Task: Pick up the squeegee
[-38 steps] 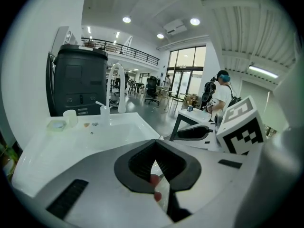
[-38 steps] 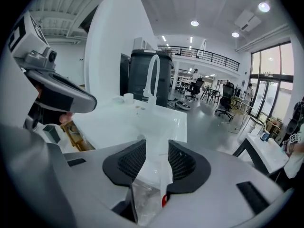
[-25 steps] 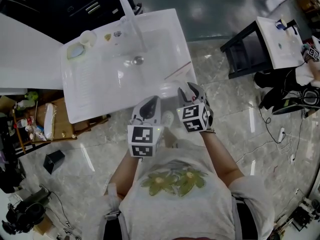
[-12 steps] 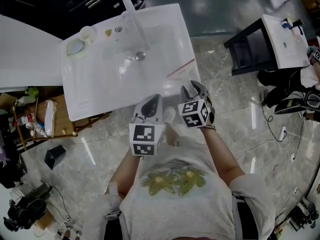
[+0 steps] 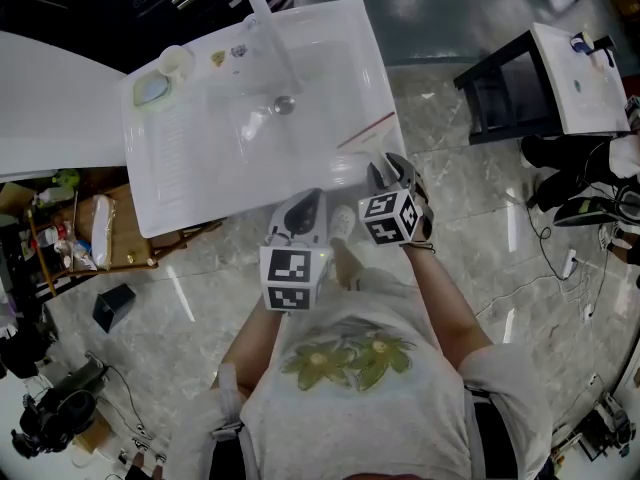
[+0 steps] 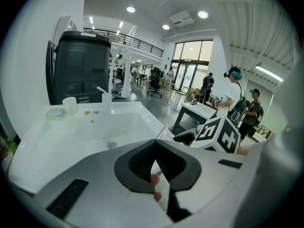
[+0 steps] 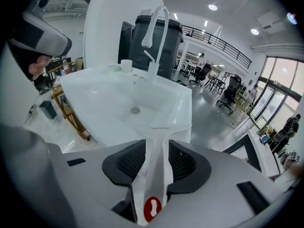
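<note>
Right claw [image 7: 156, 152] clamped on the squeegee [image 7: 156, 136] handle.
The white handle runs up between the jaws, its red hang-hole at the back. The blade reaches forward over the tabletop's [image 5: 185, 183] near right corner, and I cannot tell whether it clears the rim. The left claw [image 6: 155, 161], jaws together and empty, hangs just beside, off the near edge. Risks, as I judge them: the smooth handle twisting or sliding in the pads, or the blade catching that rim on the lift.
</note>
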`<state>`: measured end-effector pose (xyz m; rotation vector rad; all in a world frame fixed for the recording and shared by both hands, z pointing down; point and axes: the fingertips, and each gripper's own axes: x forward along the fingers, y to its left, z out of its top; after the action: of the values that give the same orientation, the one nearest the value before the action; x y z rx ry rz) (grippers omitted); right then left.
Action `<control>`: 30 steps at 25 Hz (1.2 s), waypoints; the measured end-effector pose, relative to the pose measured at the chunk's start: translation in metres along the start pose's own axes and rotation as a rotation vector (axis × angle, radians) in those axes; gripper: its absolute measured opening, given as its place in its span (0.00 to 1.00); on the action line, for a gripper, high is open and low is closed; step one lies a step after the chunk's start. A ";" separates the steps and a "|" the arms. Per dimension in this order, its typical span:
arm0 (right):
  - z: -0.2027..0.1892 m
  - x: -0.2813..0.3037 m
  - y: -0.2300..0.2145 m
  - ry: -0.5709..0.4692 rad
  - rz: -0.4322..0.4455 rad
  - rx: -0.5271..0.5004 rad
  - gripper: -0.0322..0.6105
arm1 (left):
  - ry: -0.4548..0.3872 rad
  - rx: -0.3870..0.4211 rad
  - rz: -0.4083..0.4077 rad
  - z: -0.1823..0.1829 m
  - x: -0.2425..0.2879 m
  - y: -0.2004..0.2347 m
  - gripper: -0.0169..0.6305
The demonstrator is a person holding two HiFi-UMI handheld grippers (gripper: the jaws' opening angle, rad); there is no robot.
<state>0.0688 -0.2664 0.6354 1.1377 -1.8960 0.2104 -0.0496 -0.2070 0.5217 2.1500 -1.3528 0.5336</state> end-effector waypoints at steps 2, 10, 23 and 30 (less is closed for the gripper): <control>0.000 0.003 -0.001 0.007 -0.002 -0.002 0.25 | 0.002 -0.004 -0.003 -0.001 0.001 -0.001 0.04; -0.003 0.015 -0.002 0.029 -0.020 0.006 0.25 | 0.010 -0.021 -0.012 -0.007 0.005 0.001 0.04; -0.007 0.025 -0.003 0.084 -0.069 -0.048 0.25 | 0.009 -0.028 -0.013 -0.004 0.003 0.006 0.04; -0.007 0.024 -0.004 0.100 -0.079 -0.039 0.21 | 0.005 -0.043 0.001 -0.004 -0.004 0.014 0.04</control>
<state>0.0721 -0.2796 0.6568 1.1528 -1.7565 0.1827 -0.0641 -0.2065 0.5255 2.1119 -1.3514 0.5049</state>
